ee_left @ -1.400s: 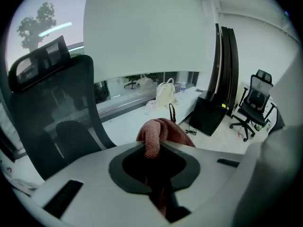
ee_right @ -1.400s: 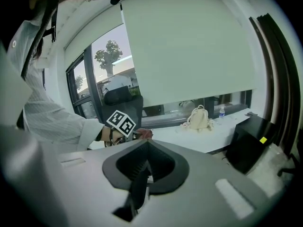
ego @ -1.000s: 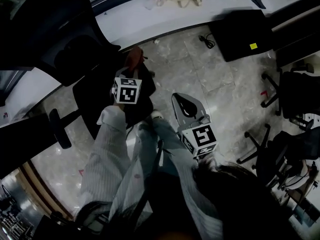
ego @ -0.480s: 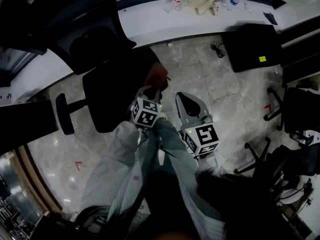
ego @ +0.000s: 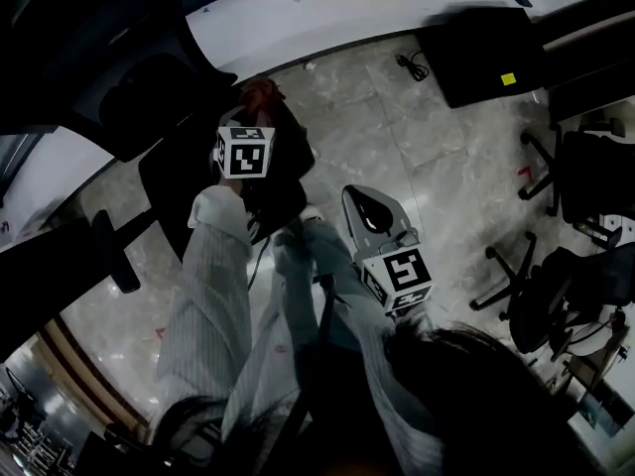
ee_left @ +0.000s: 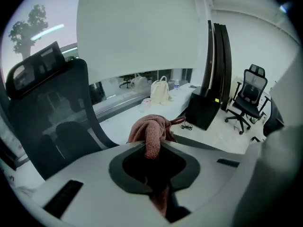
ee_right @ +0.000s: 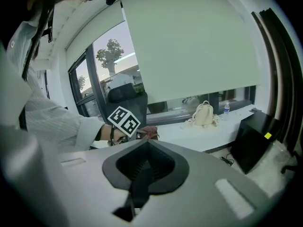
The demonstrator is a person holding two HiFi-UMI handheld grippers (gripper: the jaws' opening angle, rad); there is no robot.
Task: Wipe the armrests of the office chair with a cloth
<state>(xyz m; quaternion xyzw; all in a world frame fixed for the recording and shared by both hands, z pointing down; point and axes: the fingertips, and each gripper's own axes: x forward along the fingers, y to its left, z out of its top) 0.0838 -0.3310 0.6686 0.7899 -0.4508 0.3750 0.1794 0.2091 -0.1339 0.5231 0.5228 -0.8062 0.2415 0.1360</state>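
The black office chair [ego: 174, 181] stands against the white bench [ego: 298, 28], one armrest [ego: 117, 256] jutting sideways. The reddish cloth [ee_left: 150, 126] is at the chair's side. It looks soft, light and floppy, best gripped bunched. The left claw [ee_left: 154, 155] pinches it, arm stretched forward and angled down. The right claw [ee_right: 142, 167] is pressed together, empty, held back.

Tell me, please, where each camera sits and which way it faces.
Head view: head-mounted, steeply down at the chair; shows sleeves, left gripper, right gripper.
Left gripper view: on the left gripper, toward the window; jaws shut on cloth.
Right gripper view: on the right gripper, toward the window; shut empty jaws, sleeve.
Gripper views share the bag.
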